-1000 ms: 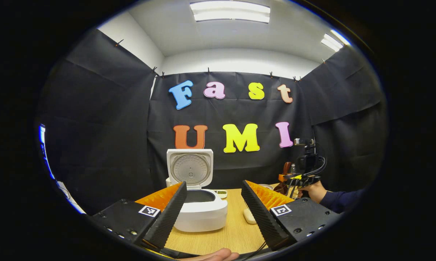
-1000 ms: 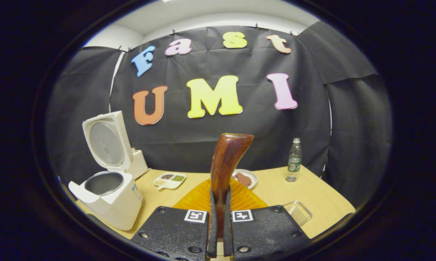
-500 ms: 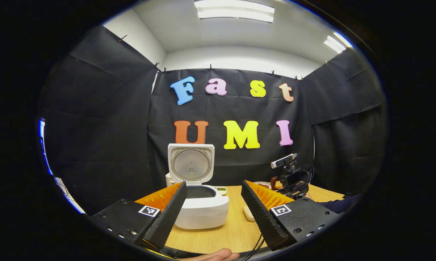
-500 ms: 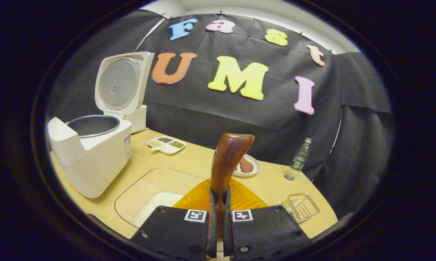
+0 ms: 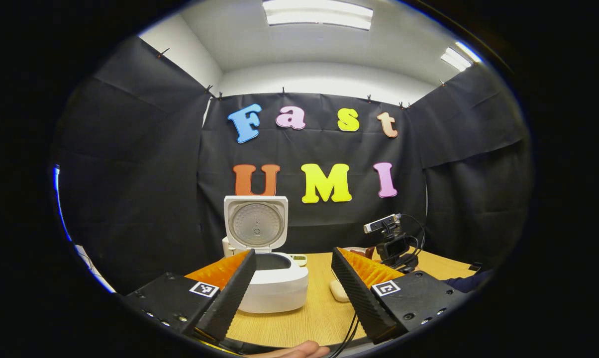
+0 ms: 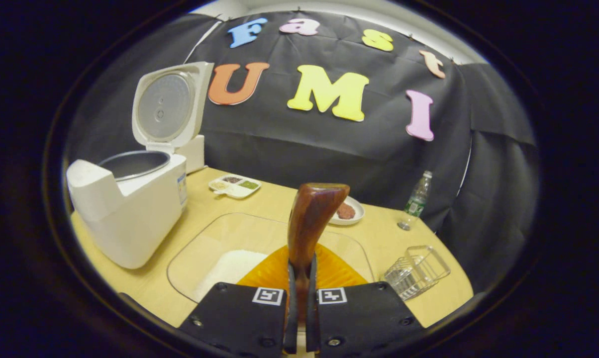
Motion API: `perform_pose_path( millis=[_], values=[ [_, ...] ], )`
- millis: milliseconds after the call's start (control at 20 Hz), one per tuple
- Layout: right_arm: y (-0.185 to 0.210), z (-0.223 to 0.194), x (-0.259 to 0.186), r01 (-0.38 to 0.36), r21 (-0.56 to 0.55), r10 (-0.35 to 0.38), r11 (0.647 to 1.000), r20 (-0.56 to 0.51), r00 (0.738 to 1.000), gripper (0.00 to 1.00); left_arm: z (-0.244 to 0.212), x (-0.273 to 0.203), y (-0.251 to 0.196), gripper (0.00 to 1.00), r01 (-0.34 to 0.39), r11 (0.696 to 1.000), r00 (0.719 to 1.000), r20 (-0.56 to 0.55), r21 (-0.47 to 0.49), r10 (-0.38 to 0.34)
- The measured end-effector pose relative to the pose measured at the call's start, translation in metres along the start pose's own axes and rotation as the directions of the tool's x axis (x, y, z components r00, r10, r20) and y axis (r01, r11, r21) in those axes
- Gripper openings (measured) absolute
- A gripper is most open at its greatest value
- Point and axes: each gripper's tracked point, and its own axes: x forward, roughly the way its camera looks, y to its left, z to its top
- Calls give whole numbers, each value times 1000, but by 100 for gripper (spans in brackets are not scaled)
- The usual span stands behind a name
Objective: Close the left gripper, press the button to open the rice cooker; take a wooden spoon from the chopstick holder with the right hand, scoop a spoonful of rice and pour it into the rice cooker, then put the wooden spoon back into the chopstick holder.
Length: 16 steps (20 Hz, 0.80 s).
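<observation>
the right hand-held gripper point(image 6: 299, 318) is pinching the wooden spoon point(image 6: 310, 223) upright, and has tipped down over the clear rice dish point(image 6: 220, 248) since a second ago, so scooping looks next. rice point(image 6: 230, 266) lies at 10 o'clock of it, the open rice cooker point(image 6: 130, 199) farther at 10. the left hand-held gripper point(image 5: 293, 288) is spread, idle, on the surface point(image 5: 314, 318).
</observation>
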Motion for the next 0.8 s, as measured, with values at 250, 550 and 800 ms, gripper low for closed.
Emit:
perform_pose_path(
  millis=[250,550,800],
  values=[
    [26,3,0,-45,229,51,972,-21,998,12,-6,0,1,96,-4,1000,1000,-14,-2,4],
    [36,3,6,-154,428,191,890,-45,981,12,-8,-1,7,96,-9,1000,1000,-18,-13,9],
    [21,-3,15,-197,611,294,767,-61,954,12,-12,1,5,96,-2,1000,1000,-21,-24,1]
  ],
)
